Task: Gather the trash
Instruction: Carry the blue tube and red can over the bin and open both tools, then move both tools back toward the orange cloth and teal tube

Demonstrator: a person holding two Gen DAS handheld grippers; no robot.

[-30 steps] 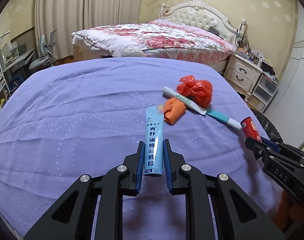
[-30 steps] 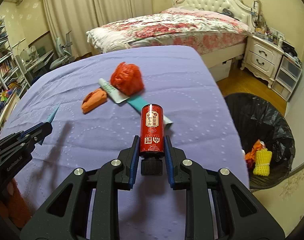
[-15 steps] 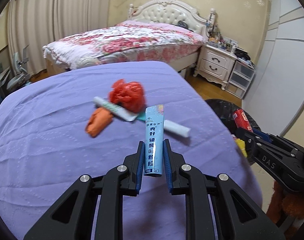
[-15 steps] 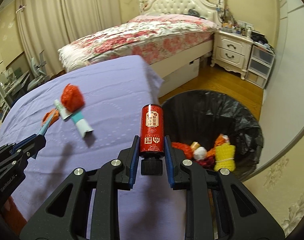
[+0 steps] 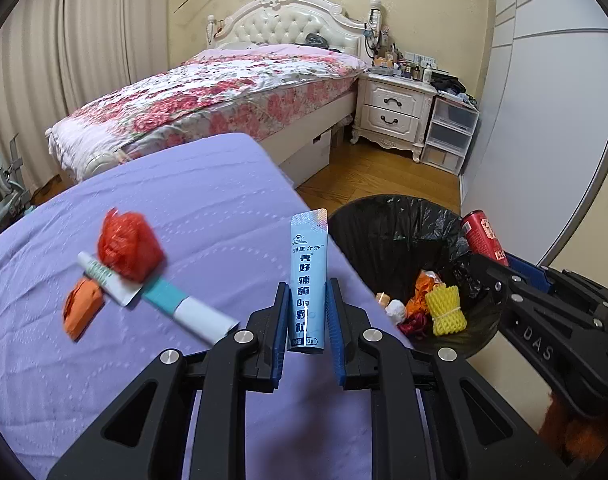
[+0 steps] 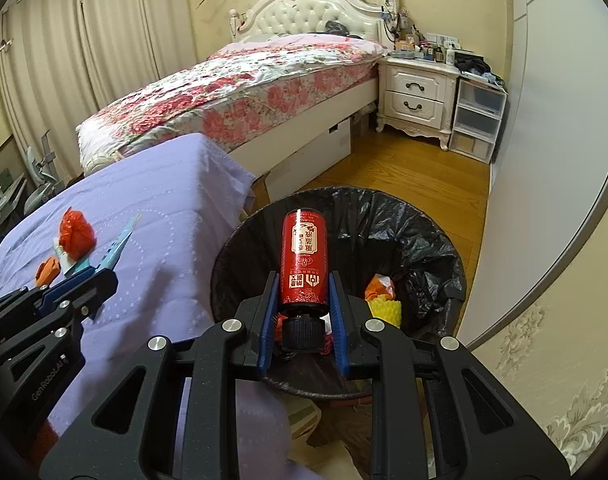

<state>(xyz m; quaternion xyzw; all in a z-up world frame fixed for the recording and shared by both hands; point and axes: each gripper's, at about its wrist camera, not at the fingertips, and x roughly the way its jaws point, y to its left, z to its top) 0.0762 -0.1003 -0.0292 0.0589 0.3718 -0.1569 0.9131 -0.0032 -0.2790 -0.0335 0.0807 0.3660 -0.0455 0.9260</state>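
Left gripper (image 5: 307,308) pinches light-blue sachet (image 5: 307,276) upright over purple cloth (image 5: 192,208) edge. Right gripper (image 6: 304,300) clamps red bottle (image 6: 302,256), cap toward camera, above black-lined trash bin (image 6: 383,216). Red bag wad (image 5: 128,246), tube (image 5: 160,292), orange scrap (image 5: 82,310) lie on cloth, left.

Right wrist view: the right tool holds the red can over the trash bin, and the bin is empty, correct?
Not quite. The right tool does hold the red can over the trash bin, but the right wrist view shows trash already inside, including a yellow foam net.
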